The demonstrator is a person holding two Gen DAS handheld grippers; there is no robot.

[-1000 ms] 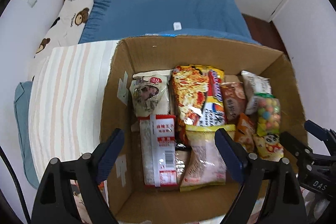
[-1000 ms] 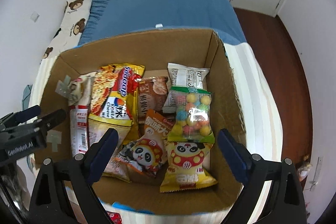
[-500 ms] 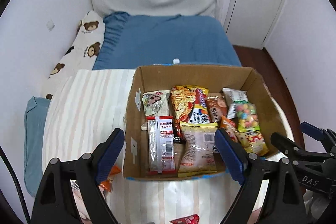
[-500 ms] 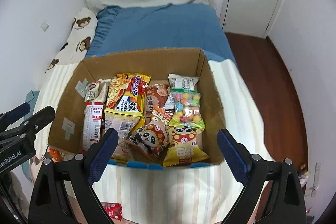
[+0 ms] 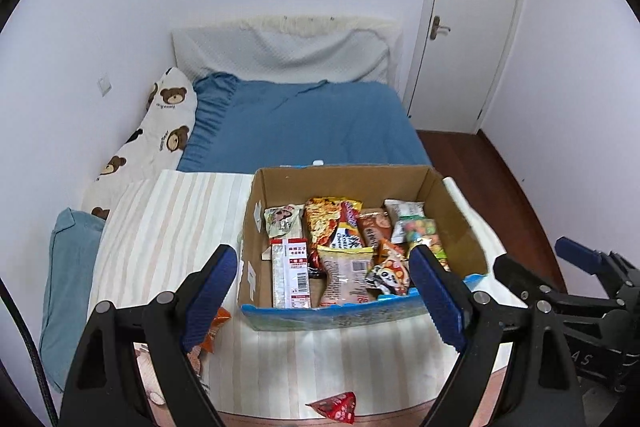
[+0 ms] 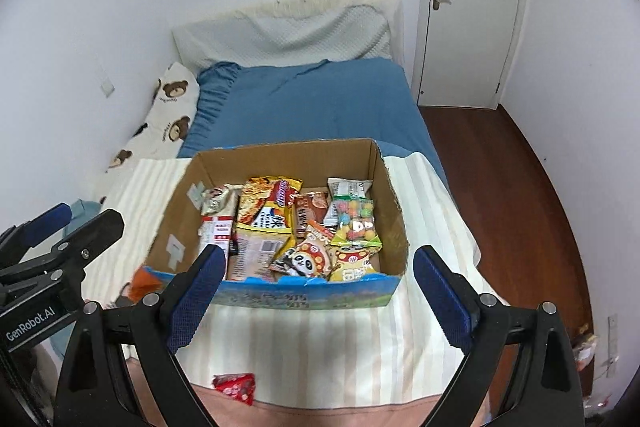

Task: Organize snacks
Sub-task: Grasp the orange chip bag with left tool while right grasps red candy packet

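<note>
Filling the cardboard box (image 6: 384, 195) on the striped blanket (image 6: 420, 219), our snack packets (image 6: 308, 231) lie side by side; a red packet (image 6: 236, 387) sits loose at the near edge. Our left gripper (image 5: 324, 291) and right gripper (image 6: 316, 291) hover wide apart, empty.

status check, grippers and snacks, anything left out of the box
Left gripper and right gripper open, empty, above the bed. Cardboard box packed with snacks. Red packet and orange packet lie loose on the striped cloth. Nothing blocking.

"GenRobot.AI" on left tool (image 6: 60, 227)
</note>
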